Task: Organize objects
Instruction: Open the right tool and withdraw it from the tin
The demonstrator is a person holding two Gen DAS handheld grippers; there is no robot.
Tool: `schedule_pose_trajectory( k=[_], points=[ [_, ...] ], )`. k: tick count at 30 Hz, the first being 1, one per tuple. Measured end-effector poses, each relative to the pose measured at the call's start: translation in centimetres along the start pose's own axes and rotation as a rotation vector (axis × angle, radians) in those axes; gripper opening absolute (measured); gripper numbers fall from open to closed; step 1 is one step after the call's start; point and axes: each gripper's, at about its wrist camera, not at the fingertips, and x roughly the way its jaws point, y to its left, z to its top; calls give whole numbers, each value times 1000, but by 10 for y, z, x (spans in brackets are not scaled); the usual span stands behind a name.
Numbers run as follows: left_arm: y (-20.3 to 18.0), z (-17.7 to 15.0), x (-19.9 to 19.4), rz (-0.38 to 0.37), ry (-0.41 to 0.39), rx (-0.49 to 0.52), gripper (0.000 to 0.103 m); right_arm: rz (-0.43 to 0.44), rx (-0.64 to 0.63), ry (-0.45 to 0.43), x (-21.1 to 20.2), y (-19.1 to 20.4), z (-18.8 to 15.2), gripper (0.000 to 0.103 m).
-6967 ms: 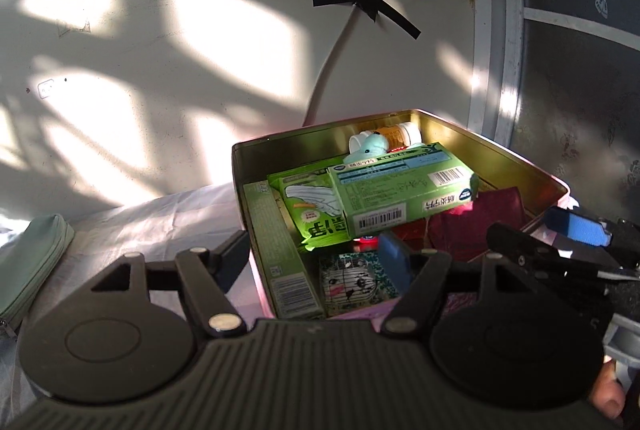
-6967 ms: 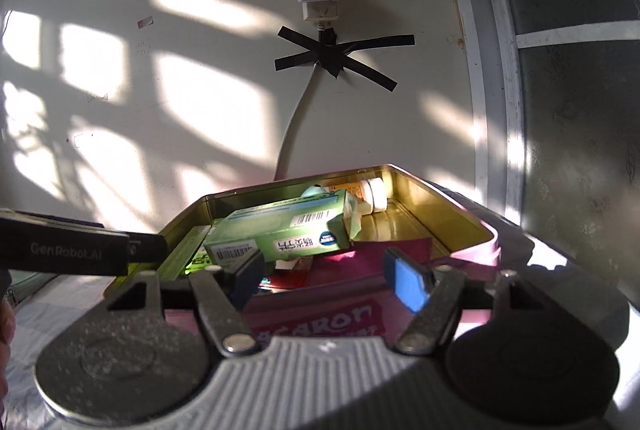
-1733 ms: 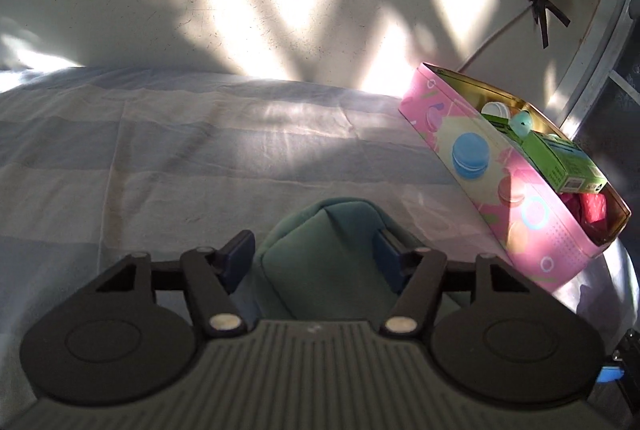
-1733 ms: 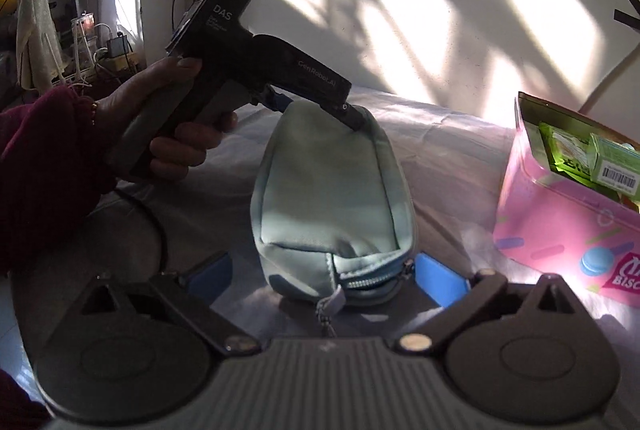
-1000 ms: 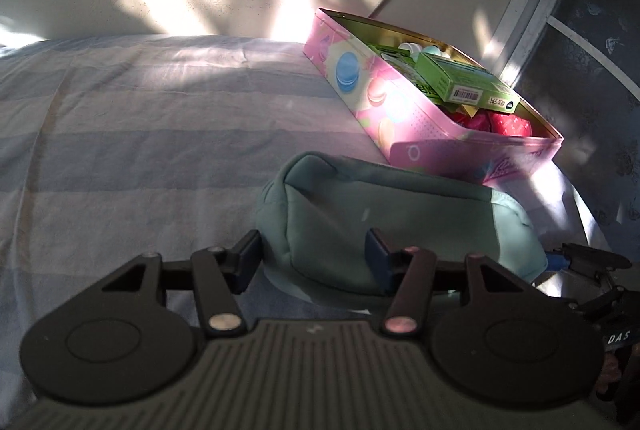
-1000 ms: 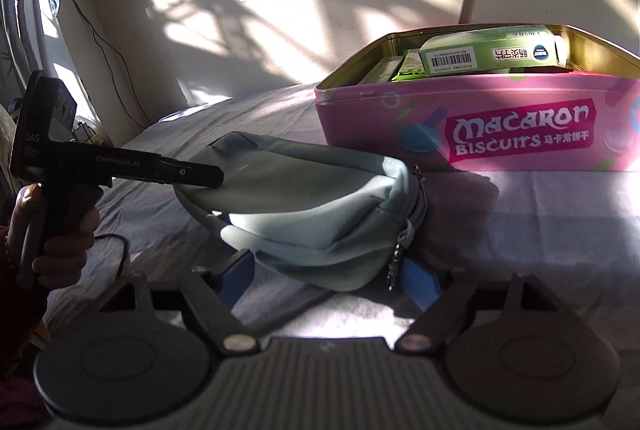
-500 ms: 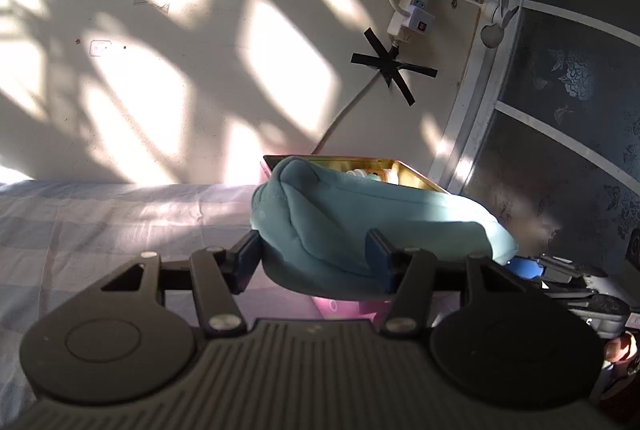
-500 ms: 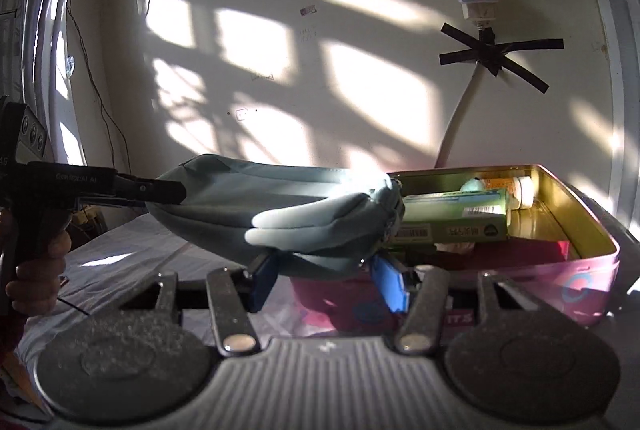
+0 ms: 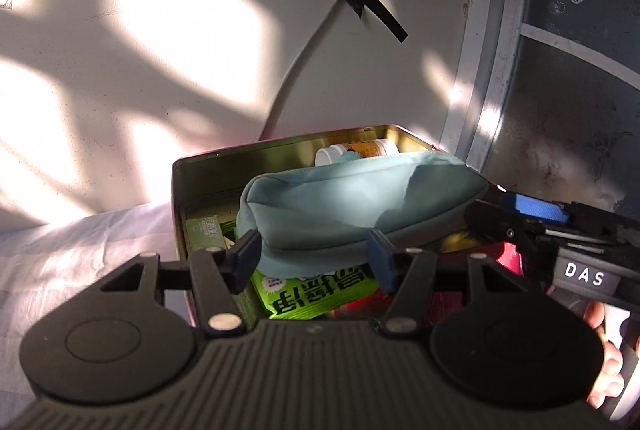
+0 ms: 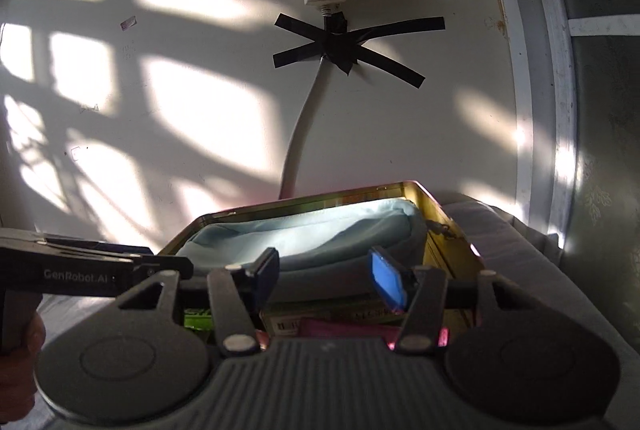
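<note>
The pouch (image 9: 360, 205) lies in the tin (image 9: 208, 169), on top of the green boxes (image 9: 316, 294), running from the tin's left side to its right wall. A white-capped bottle (image 9: 352, 151) shows behind it at the tin's far wall.

The left tool (image 9: 314, 256) has the pouch's near left end between its fingers; its jaws have just been opening a little, and from this angle the pads seem still to touch the fabric, though I cannot be sure they press.

The right tool (image 10: 322, 274) holds the pouch's right end, its dark and blue pads against the fabric. Its jaws closed in the last second and then stayed there.

The tin stands on the bed (image 9: 80, 246) at its far edge, by the wall, under a cable (image 10: 304, 125) taped with a black cross.
</note>
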Motion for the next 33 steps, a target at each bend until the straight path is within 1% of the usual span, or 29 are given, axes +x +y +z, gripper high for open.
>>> schedule_pose_trajectory(
  k=[3,6,9,12,15,23,33],
  points=[
    [-8,-10,-22,40,-9,32,62,4,24,-28,-20,4,-9,53],
    [-16,-21,-42,59,-13,49,67,26,78,-42,-39,5,-19,53],
    [-23,-33,-60,109,-9,70,67,19,118,-68,-65,13,-28,53],
    [-24,-45,-76,138,-15,64,67,8,160,-87,-89,20,-36,55],
    [-23,-59,-93,149,-13,43,67,3,189,-76,-105,25,-46,56],
    [-15,-85,-115,178,9,5,72,3,186,-25,-124,46,-63,56],
    [-10,-96,-133,196,-12,-21,73,20,128,-79,-153,76,-56,59]
  ],
)
